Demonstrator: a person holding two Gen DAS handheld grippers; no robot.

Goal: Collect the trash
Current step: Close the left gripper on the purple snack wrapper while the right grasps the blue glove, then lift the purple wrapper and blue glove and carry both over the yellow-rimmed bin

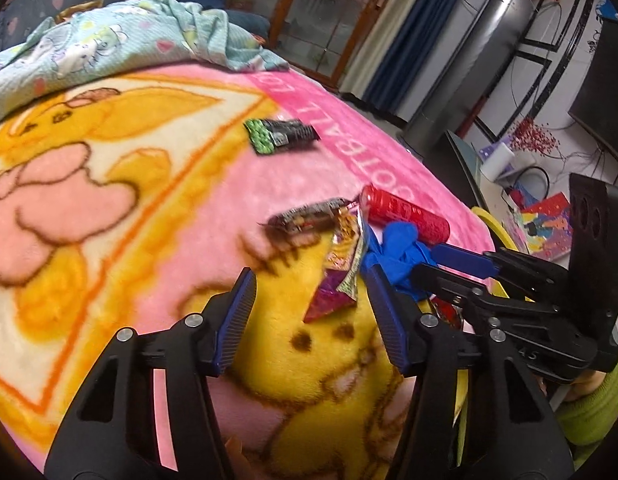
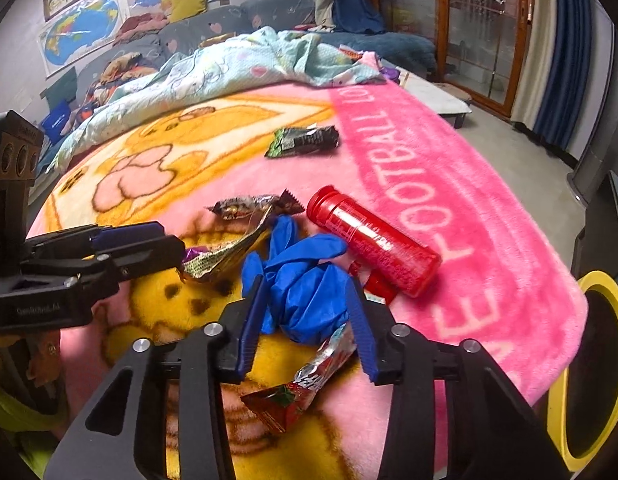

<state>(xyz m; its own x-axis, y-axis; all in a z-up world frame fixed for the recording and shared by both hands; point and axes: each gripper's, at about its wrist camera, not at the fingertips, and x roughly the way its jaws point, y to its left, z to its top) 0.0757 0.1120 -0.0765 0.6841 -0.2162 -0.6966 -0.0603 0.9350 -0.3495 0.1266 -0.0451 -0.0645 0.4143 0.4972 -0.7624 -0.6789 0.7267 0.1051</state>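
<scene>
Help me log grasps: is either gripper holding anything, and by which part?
Nothing is clearly held. The right gripper is open around the crumpled blue glove, not clamped; the left gripper is open around a purple wrapper.

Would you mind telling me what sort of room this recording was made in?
Most likely a lived-in bedroom or bed-sitting room at home. A plush pink cartoon blanket covers a bed, a rumpled quilt lies at its far end, and world maps hang on the wall above a sofa.
</scene>
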